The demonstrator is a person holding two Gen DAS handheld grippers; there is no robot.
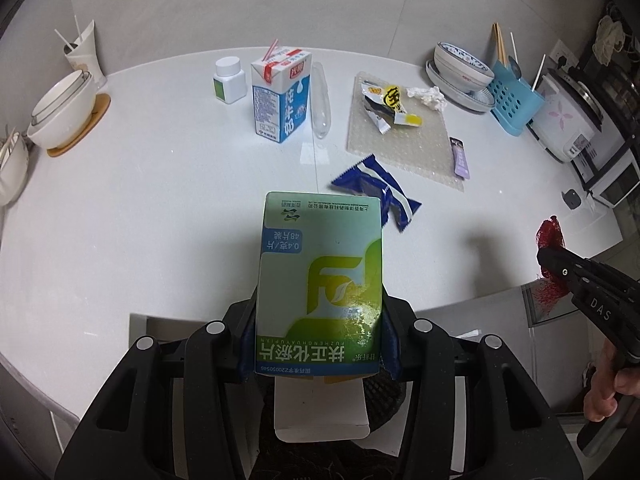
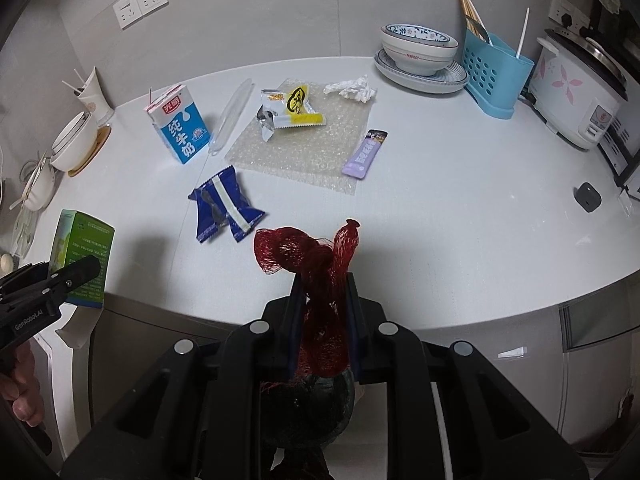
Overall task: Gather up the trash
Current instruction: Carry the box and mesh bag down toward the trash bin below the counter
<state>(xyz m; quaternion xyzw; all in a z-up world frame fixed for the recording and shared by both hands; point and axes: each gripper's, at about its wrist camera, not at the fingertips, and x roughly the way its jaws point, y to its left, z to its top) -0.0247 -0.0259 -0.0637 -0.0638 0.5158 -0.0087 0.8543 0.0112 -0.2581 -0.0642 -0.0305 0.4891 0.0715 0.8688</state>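
Left jaws (image 1: pixel 320 320) part-open and clamped on the green medicine box (image 1: pixel 320 272), held off the near edge of the surface (image 1: pixel 120 208). Right jaws (image 2: pixel 324 304) nearly closed, pinching the red mesh net (image 2: pixel 316 264), also near that edge.

View differences, landmark = milk carton (image 1: pixel 281 98): the left wrist view shows a white pill bottle (image 1: pixel 229 79) just left of the carton — the right wrist view does not show it. The right view shows the box's green side panel and my left hand (image 2: pixel 20 392); the left view shows the box's printed front and its open white flap.

Count of loose trash on the surface: one milk carton with straw, one clear plastic sleeve (image 1: pixel 321 100) just right of the carton, one sheet of bubble wrap (image 1: pixel 400 140) further right carrying one yellow-and-silver wrapper (image 1: pixel 390 108) and one crumpled tissue (image 1: pixel 427 96), one purple sachet (image 1: pixel 460 158) at the sheet's far-right edge, one blue wrapper (image 1: pixel 380 196) nearer me than the carton.

Surface: pale grey counter against a grey wall. Well right of the carton — stacked bowl and plate (image 2: pixel 420 60), blue utensil caddy (image 2: pixel 496 76), rice cooker (image 2: pixel 576 96). Well left — white bowls (image 1: pixel 60 108), paper cup (image 1: pixel 86 56).
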